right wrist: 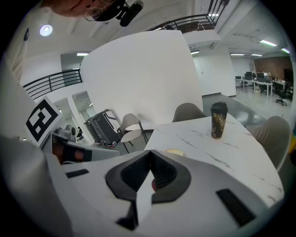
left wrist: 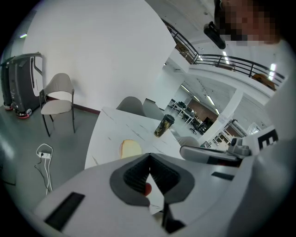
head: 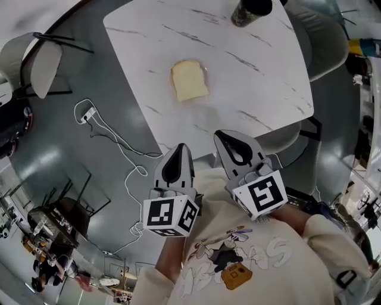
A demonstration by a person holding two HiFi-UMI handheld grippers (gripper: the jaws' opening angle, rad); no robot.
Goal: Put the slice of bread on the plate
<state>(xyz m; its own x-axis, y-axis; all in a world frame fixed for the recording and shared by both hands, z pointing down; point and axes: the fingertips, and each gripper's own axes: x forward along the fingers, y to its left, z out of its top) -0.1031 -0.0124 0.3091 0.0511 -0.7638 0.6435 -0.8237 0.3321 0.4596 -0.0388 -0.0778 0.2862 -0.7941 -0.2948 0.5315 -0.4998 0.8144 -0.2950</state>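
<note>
A slice of pale bread [head: 189, 80] lies flat near the middle of the white marble table [head: 256, 89]; I cannot make out a plate under it. My left gripper [head: 181, 147] and right gripper [head: 221, 134] hover side by side over the table's near edge. Both point at the bread from well short of it. Each is shut with nothing between its jaws. In the left gripper view the bread [left wrist: 131, 148] shows just beyond the closed left gripper [left wrist: 149, 158]. In the right gripper view only a sliver of the bread [right wrist: 175, 151] shows above the closed right gripper [right wrist: 150, 153].
A dark patterned cup with a black lid [head: 250, 11] stands at the table's far edge. Grey chairs [head: 44, 65] [head: 326, 37] flank the table. A white cable with a power strip [head: 88, 114] trails over the grey floor to the left.
</note>
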